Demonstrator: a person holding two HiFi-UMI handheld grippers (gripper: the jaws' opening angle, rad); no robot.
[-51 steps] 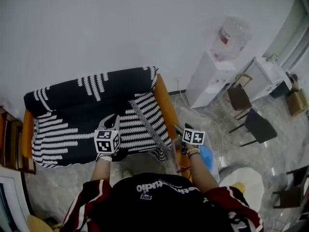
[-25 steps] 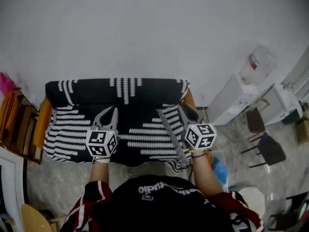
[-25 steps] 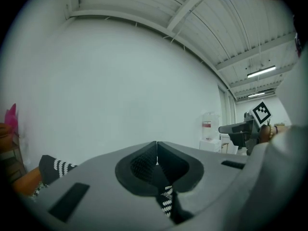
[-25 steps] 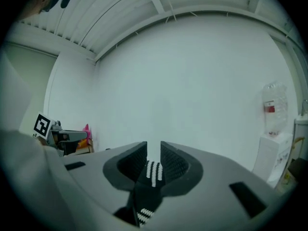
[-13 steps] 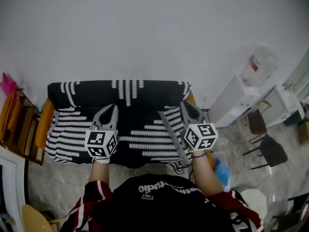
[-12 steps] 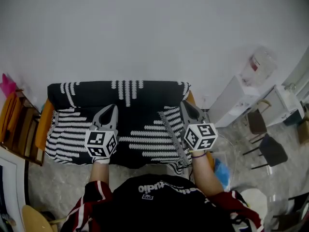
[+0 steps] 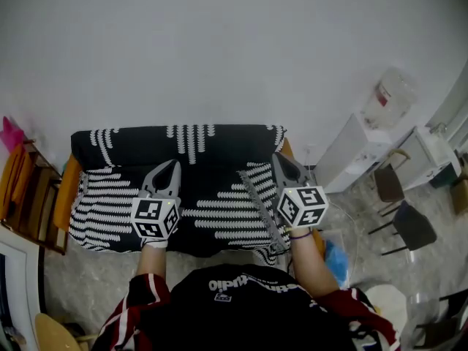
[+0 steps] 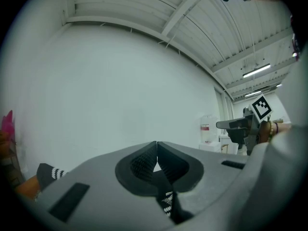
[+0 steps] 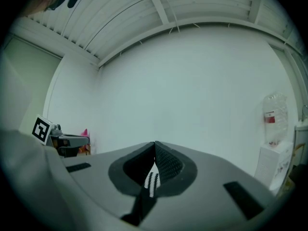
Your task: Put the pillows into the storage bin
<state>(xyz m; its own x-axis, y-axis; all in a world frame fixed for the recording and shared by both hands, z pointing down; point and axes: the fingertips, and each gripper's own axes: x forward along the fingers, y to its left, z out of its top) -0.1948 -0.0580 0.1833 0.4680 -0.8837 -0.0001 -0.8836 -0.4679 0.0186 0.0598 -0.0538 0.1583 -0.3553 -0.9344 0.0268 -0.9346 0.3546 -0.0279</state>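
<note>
Pinching the near edge of the black-and-white pillow [image 7: 212, 196] is the step in hand, and both tools are on it. The left gripper [image 7: 172, 164] is clamped fully together, with a fold of the pillow trapped low between its pads. The right gripper [image 7: 278, 157] has just been closing and now nips a thin sliver of the same striped cloth. Both point level toward the white wall [image 7: 219, 50]. The pillow spreads out ahead of the person, from just under the grippers to the foot of that wall, and reaches past each hand to the side.

Each hold is only a small pinch of cover, not the stuffing, so the lift should start slowly and let the weight come on bit by bit. If the cloth creeps out of either pair of pads, stop and take a deeper bite. Raise both hands together and keep them the same way apart, so that the edge stays taut and the soft bulk hangs evenly without swinging to one side.

What looks like a clear bin [image 7: 344, 240] sits low at the person's right, though it is too faint to be sure. Carry the pillow that way, feed one end in first, and open the jaws only once most of it is inside.
</note>
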